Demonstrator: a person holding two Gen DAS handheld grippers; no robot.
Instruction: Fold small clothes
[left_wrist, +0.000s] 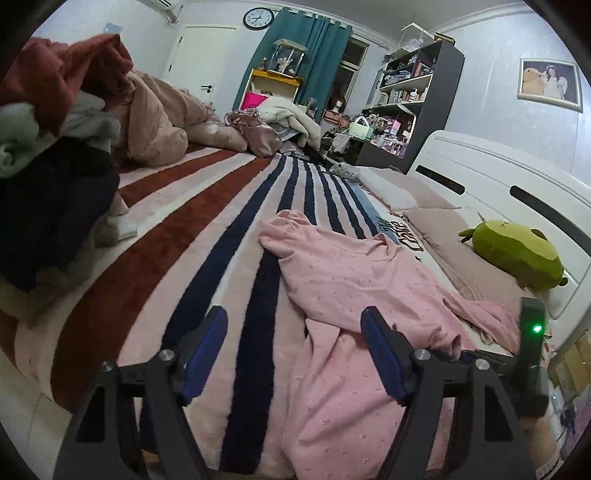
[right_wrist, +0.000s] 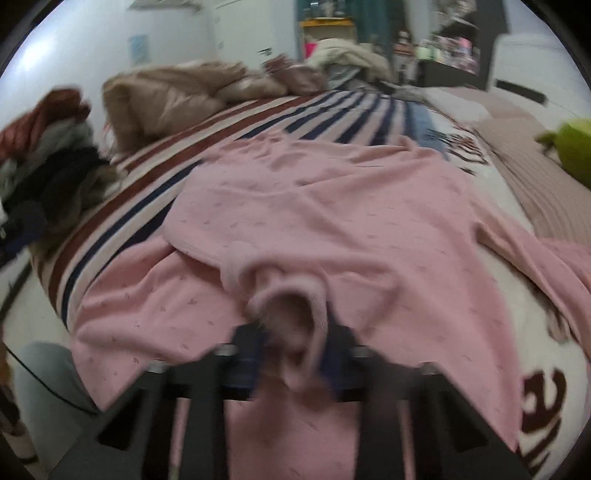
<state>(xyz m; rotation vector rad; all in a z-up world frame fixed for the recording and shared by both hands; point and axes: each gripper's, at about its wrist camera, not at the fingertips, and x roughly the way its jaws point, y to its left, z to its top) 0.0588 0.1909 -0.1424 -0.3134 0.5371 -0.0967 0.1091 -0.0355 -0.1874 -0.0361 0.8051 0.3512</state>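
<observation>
A pink dotted garment (left_wrist: 354, 280) lies spread and rumpled on the striped blanket (left_wrist: 207, 229) of a bed. My left gripper (left_wrist: 295, 325) is open and empty, just above the blanket at the garment's near left edge. In the blurred right wrist view the same pink garment (right_wrist: 332, 206) fills the middle. My right gripper (right_wrist: 295, 332) is shut on a bunched fold of the pink garment, which bulges between the blue pads. The right gripper's body also shows in the left wrist view (left_wrist: 532, 332) at the far right, with a green light.
A pile of dark, grey and red clothes (left_wrist: 48, 147) sits at the left of the bed. A beige duvet (left_wrist: 162, 118) lies at the back. A green plush toy (left_wrist: 517, 258) rests by the white headboard (left_wrist: 498, 177). Shelves (left_wrist: 410, 92) stand beyond.
</observation>
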